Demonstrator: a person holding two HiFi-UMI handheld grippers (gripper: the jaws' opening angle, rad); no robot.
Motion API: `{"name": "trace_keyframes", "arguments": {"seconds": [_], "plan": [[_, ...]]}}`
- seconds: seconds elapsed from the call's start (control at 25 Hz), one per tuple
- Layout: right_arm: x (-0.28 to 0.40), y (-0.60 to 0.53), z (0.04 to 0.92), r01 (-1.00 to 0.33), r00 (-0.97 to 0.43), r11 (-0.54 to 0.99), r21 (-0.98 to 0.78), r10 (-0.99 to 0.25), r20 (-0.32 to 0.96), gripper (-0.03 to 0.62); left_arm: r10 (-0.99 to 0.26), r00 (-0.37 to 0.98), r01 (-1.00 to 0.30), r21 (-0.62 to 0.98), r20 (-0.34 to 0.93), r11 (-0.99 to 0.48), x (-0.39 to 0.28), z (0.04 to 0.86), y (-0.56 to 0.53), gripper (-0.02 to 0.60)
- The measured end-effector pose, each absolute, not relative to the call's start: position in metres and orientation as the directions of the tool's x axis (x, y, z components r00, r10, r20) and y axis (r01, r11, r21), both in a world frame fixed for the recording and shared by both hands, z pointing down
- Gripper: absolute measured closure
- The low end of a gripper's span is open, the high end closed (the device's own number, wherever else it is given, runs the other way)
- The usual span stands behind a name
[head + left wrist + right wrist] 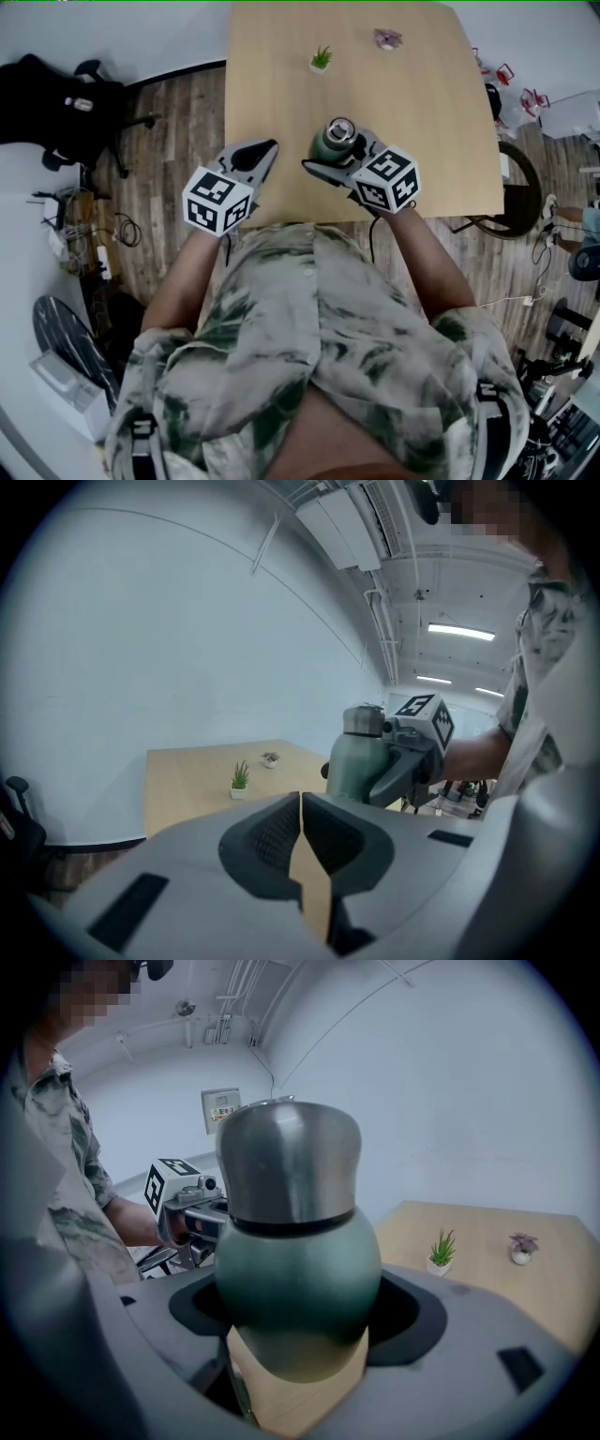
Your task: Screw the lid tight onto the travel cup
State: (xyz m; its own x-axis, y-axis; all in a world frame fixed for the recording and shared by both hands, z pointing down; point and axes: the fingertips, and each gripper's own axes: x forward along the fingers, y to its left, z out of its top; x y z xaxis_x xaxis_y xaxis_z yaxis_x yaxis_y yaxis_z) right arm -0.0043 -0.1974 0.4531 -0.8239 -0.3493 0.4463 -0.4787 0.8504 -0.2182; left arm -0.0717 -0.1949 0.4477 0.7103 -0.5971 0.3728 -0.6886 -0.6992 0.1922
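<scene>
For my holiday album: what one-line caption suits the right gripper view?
The right gripper clamps a green travel cup, steel lid on, by a wooden table.

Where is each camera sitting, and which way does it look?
Head view: on the person's head, looking down at the table; shows shirt, left arm, right arm, left claw, right claw round the cup.
Left gripper view: on the left claw, looking along its shut jaws at the cup; shows right arm and shirt.
Right gripper view: on the right claw, looking at the cup in its jaws; shows left arm and shirt.
Shared: all three show the cup and plant.
</scene>
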Motion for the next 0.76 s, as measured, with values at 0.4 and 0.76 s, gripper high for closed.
{"name": "trace_keyframes", "arguments": {"seconds": [0.4,0.76], "plan": [[-0.0018,-0.1993,0.4585,-0.483,-0.818,0.851,-0.206,-0.354,0.454,0.194,-0.591,0.710,-0.686,0.186,0.383,-0.703,-0.0688,0.4532,-0.1948,0.552],[0.0012,-0.2040,0.4612,-0.480,-0.819,0.851,-0.213,-0.349,0.455,0.194,-0.589,0.706,-0.688,0.188,0.393,-0.700,-0.0654,0.4556,-0.1976,0.552]]}}
